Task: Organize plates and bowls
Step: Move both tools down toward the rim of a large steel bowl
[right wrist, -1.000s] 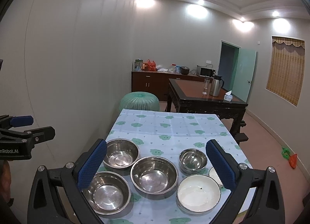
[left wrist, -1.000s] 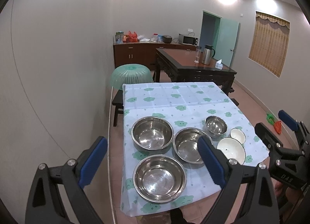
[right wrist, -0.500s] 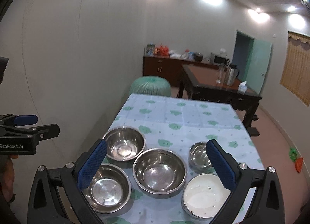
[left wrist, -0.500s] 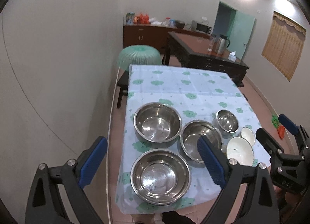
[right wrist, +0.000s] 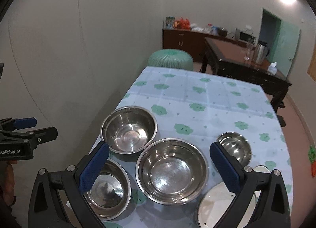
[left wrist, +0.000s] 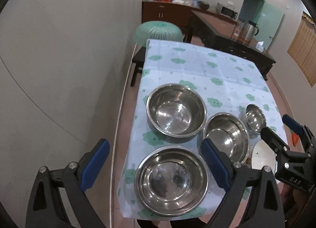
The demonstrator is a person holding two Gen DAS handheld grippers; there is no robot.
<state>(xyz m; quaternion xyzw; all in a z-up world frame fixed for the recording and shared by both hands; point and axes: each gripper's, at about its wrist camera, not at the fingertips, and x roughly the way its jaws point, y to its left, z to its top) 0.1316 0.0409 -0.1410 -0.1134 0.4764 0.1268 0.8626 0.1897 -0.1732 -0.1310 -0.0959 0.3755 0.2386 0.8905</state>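
left wrist view looks down on a cluster of steel bowls at the lower centre of the frame, all sitting on the surface (left wrist: 197,74) under a pale cloth printed with green shapes. the near steel bowl (left wrist: 171,180) is wide and shiny, with a deeper steel bowl (left wrist: 175,112) just behind it and a middle steel bowl (left wrist: 227,135) to their right. a small steel bowl (left wrist: 254,118) sits further right, and a white bowl (left wrist: 261,158) shows at the right edge, partly hidden by the right tongs (left wrist: 280,129).

the left tongs (left wrist: 154,161) hang above the near bowl with their blue pads wide apart, gripping nothing. the right tongs are also spread apart and empty, above the middle steel bowl and white bowl in the right wrist view.

compared with half a second ago, both cameras have tipped further down and closer, so the bowls fill more of each frame and less ceiling shows.
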